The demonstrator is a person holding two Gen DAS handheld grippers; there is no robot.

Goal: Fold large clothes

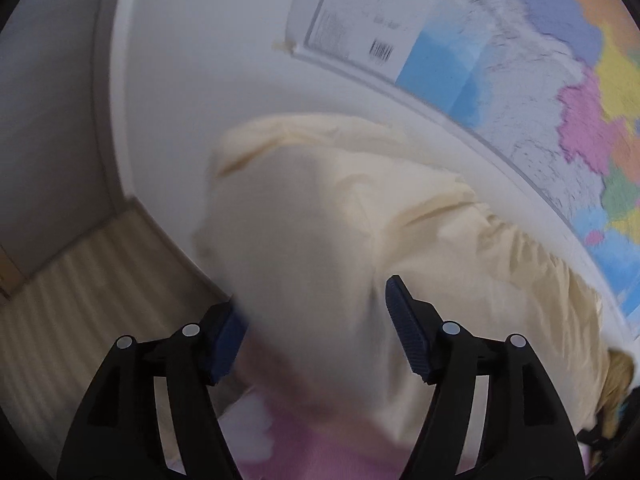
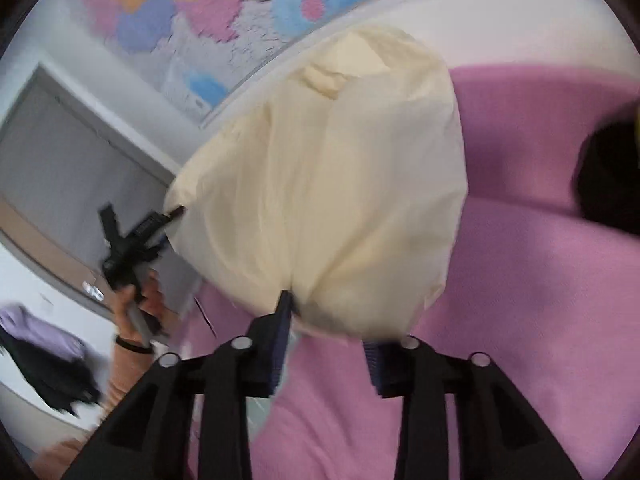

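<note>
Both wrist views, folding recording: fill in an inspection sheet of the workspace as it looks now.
Surface: pink bedding, bare at right.
Job's things: cream garment, bunched and blurred, in front of both grippers.
Clutter: dark clothes and a lilac piece at left; black item at right.
Grippers: left gripper open, cloth between its fingers; right gripper open, garment edge over it.
Cables: nothing seen.
Surroundings: wall map, white wall.

Soft, even daylight; heavy motion blur, with fisheye bending at dark edges.
</note>
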